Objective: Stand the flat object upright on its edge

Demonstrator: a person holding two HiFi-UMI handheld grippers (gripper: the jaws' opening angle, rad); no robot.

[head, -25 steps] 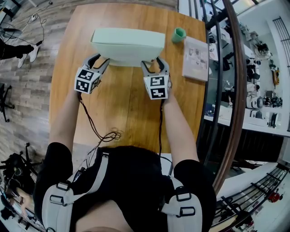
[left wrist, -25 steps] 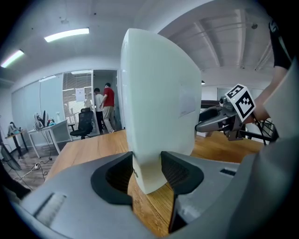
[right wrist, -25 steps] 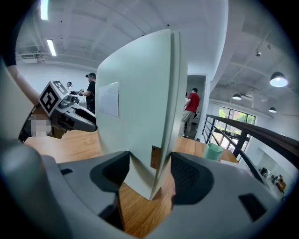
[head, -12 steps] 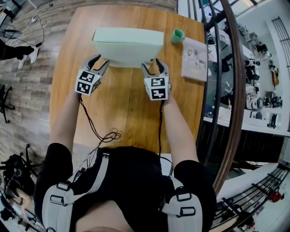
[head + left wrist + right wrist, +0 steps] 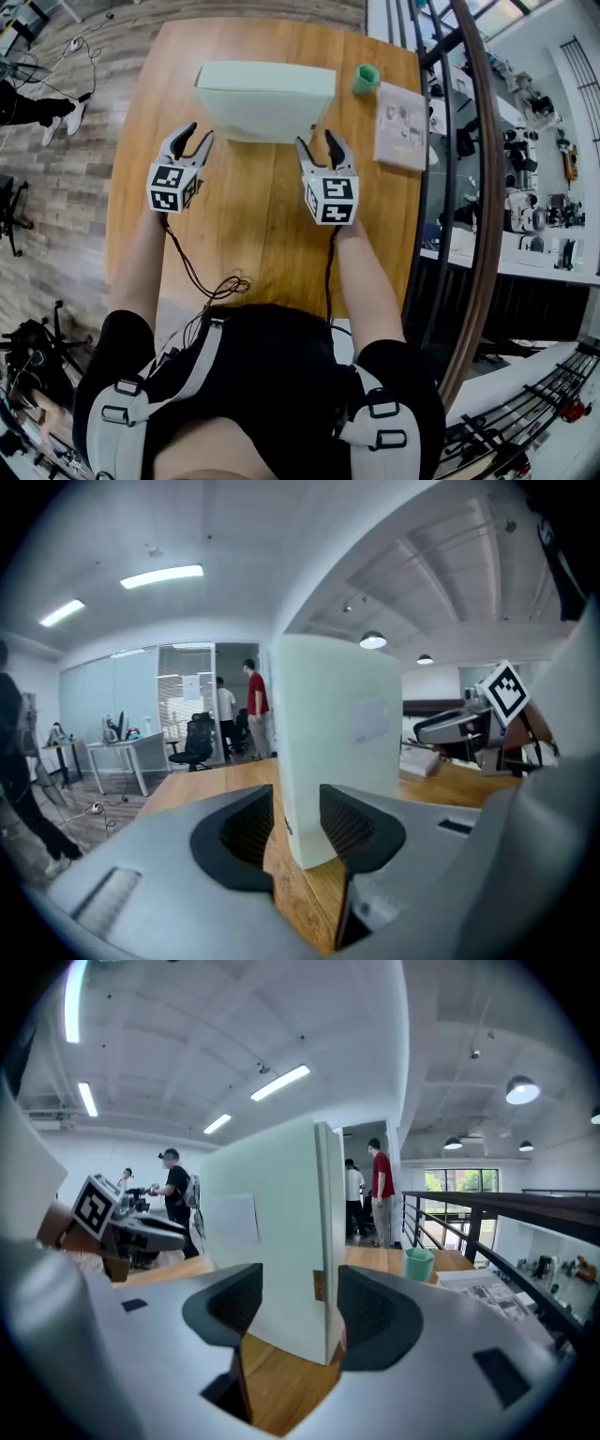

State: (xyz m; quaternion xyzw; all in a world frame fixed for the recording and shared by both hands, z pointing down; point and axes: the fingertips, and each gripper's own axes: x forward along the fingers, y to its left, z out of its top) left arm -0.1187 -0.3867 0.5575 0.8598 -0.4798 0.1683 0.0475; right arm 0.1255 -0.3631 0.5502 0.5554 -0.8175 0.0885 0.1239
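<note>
The flat pale green box (image 5: 265, 98) stands upright on its long edge across the far part of the wooden table (image 5: 253, 216). My left gripper (image 5: 195, 137) is open just short of the box's left end, clear of it. Its jaws have just closed a little, with nothing pressed between them. My right gripper (image 5: 316, 142) is open near the box's right end, also apart from it. In the left gripper view the box (image 5: 342, 752) rises beyond the open gripper (image 5: 295, 822). In the right gripper view the box's (image 5: 272, 1251) edge faces the open gripper (image 5: 300, 1307).
A small green cup (image 5: 367, 77) stands at the table's far right corner, and a printed booklet (image 5: 401, 124) lies beside it near the right edge. A railing runs along the right of the table. People stand in the room beyond.
Both grippers have drawn back from the box's lower corners toward the person and lifted a little. The box stays standing on its edge.
</note>
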